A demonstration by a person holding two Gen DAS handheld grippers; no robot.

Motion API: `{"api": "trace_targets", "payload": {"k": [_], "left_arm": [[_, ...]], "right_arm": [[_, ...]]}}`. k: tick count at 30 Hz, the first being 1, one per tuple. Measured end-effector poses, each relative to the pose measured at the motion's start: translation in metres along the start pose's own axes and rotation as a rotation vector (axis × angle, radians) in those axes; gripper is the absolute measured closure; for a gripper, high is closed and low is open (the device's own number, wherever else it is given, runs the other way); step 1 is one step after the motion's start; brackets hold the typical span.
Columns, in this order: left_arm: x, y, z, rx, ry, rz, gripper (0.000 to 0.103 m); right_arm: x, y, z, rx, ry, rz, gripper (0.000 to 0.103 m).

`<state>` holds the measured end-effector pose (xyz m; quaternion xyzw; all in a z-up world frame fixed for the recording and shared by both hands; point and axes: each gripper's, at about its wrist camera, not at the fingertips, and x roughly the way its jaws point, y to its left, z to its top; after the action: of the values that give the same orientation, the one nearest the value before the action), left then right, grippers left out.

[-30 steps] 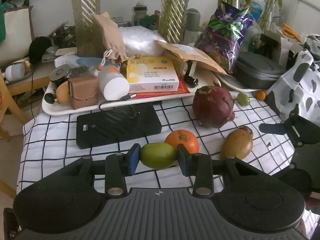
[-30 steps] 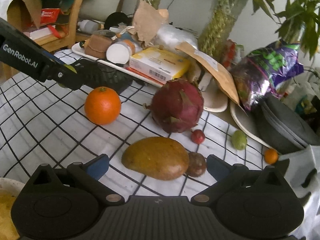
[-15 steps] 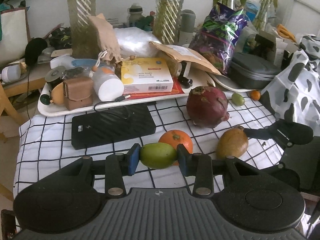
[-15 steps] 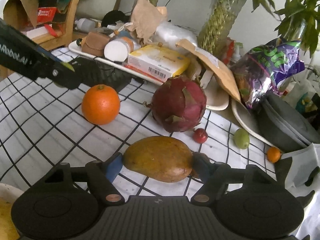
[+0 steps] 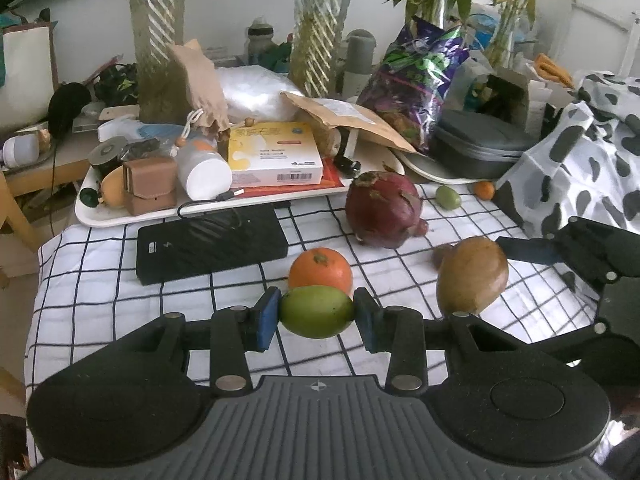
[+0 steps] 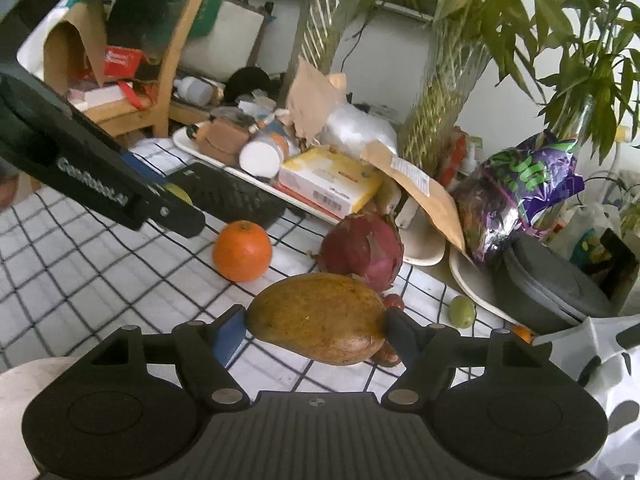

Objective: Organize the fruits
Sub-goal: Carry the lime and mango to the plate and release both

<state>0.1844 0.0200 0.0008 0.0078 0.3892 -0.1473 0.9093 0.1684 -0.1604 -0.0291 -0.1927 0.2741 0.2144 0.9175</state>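
Fruits sit across a white cloth (image 5: 100, 280) printed with a thin black grid, and two of them are held. The left gripper (image 5: 316, 314) is clamped on a small green fruit (image 5: 316, 311), smooth, oval and slightly glossy, pinched end to end between the flat blue pads (image 5: 267, 318). Just beyond it, almost touching in that view, rests a round orange (image 5: 320, 270) with a dimpled skin and a dark stem scar.

The right gripper (image 6: 316, 320) is closed on a mango (image 6: 318, 318), a fat, rounded, yellow-brown fruit with a matte, faintly speckled skin (it fills the whole gap between the fingers). It appears raised off the cloth. Right behind it stands a dragon fruit (image 6: 362, 250), dull purple-red with curling leathery scales, and a small brown fruit (image 6: 386, 354) peeks out under the mango's right end. Further right of this gripper lie a small green fruit (image 6: 462, 311) and a tiny orange one (image 6: 522, 334).

Ahead of the left gripper lies a flat black ribbed device (image 5: 212, 242), then a white tray (image 5: 104, 218) loaded with a yellow-and-white cardboard box (image 5: 274, 152) and a brown leather pouch (image 5: 150, 186).
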Motion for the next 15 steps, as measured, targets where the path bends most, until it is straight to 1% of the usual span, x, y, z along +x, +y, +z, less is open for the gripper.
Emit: {"api": "trace_targets", "payload": {"k": [7, 11, 15], "left_arm": [[-0.021, -0.014, -0.017, 0.026, -0.006, -0.015, 0.065], [-0.034, -0.022, -0.029, 0.037, -0.007, -0.034, 0.064], [-0.047, -0.031, -0.041, 0.044, -0.008, -0.051, 0.064]], "right_arm": [[-0.037, -0.001, -0.008, 0.060, -0.025, 0.024, 0.027], [-0.054, -0.005, -0.015, 0.122, -0.018, 0.044, 0.027], [-0.069, -0.002, -0.022, 0.154, 0.000, 0.068, 0.027]]}}
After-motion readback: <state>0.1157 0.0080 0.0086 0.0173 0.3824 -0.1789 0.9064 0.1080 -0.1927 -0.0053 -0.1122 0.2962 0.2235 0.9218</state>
